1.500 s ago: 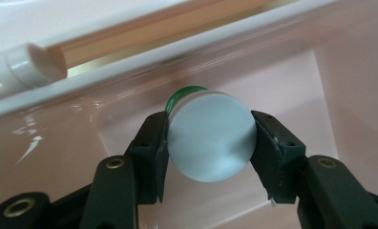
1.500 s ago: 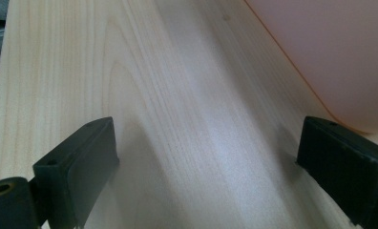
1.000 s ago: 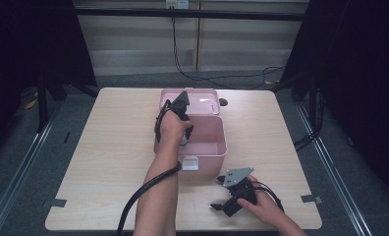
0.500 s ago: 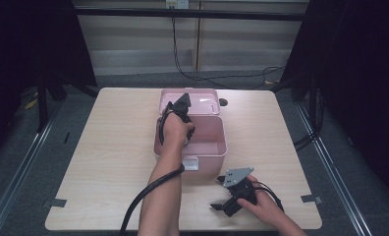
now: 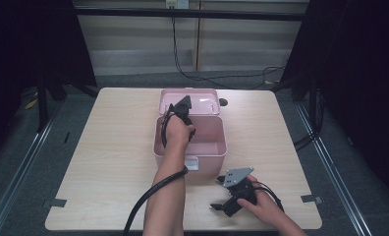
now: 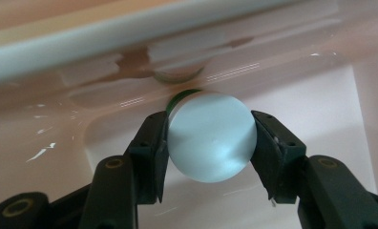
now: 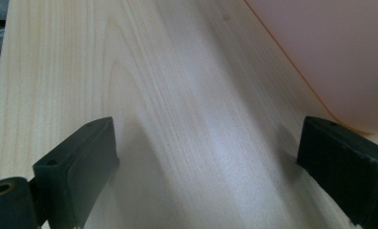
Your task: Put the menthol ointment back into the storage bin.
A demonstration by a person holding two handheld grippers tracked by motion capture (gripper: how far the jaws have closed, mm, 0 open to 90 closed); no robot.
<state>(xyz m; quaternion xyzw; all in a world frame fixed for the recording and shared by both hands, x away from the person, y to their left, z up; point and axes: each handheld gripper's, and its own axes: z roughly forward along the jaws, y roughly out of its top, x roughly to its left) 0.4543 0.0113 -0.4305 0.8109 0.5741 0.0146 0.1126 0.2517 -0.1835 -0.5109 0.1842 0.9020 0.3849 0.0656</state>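
Near us the right hand-held gripper [image 5: 221, 205] rests on the tabletop [image 5: 109, 162], jaws wide apart, idle. Further out our left hand-held gripper [image 6: 210, 143] is clamped on a round pale-capped object [image 6: 210, 143] inside the pink box [image 5: 217, 152]. Grip is on curved sides, so it could squirt out or knock the box wall

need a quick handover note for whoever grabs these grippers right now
Left gripper: shut on a pale frosted round cap with a green edge behind it, held inside the open pink plastic box.
Right gripper: open, holding nothing, resting on the light wooden table in front of the box.
Done: the item is down in the box, lid up.
Left: probably release it, withdraw, then close the lid.
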